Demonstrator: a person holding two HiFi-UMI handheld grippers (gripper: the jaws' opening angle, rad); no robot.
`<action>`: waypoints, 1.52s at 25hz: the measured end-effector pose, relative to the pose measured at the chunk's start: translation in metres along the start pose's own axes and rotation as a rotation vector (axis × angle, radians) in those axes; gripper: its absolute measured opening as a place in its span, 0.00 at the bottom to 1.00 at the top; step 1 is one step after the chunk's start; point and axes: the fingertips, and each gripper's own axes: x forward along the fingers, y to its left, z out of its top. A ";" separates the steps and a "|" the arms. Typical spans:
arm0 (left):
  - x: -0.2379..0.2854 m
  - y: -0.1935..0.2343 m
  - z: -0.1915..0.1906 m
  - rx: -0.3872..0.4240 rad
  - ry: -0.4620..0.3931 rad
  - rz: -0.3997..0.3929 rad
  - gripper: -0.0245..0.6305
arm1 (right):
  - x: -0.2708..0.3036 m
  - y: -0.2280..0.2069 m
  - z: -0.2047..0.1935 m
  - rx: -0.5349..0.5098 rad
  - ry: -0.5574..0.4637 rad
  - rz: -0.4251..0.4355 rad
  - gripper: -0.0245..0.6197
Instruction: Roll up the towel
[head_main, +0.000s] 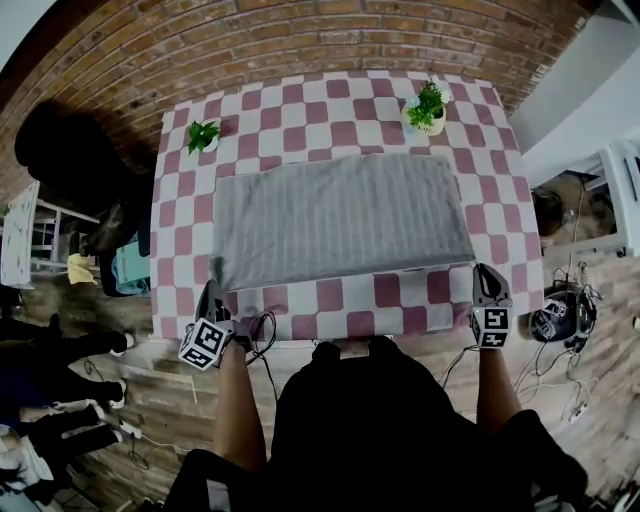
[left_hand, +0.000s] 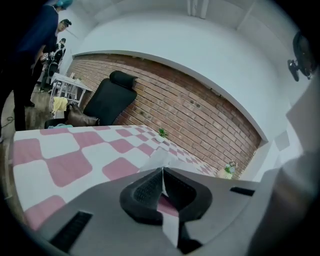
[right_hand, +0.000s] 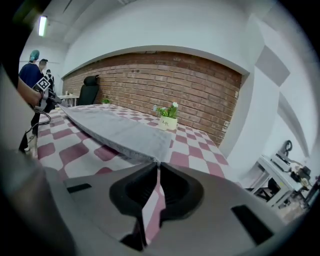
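A grey ribbed towel (head_main: 340, 220) lies spread flat across the pink-and-white checked table (head_main: 300, 115). My left gripper (head_main: 212, 290) is at the towel's near left corner, jaws shut, with the pale corner (left_hand: 161, 159) pinched at the tips (left_hand: 163, 170). My right gripper (head_main: 484, 270) is at the near right corner, jaws shut. In the right gripper view the towel (right_hand: 120, 131) runs straight into the closed tips (right_hand: 158, 164), its near edge raised a little off the cloth.
Two small potted plants stand at the far side of the table, one left (head_main: 203, 135) and one right (head_main: 428, 105). A black chair (head_main: 70, 160) stands beyond the table's left side. People stand at the left (right_hand: 32, 67). Cables and gear (head_main: 565, 310) lie on the floor at the right.
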 end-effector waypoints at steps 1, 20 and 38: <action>-0.004 0.003 -0.004 0.002 0.008 0.002 0.05 | -0.003 0.002 -0.005 0.000 0.012 0.000 0.07; -0.033 0.020 0.015 0.385 0.015 0.153 0.49 | 0.009 0.025 -0.055 0.443 0.176 0.022 0.26; 0.008 -0.079 0.006 0.577 0.053 -0.100 0.39 | 0.011 0.005 -0.053 0.517 0.267 -0.087 0.08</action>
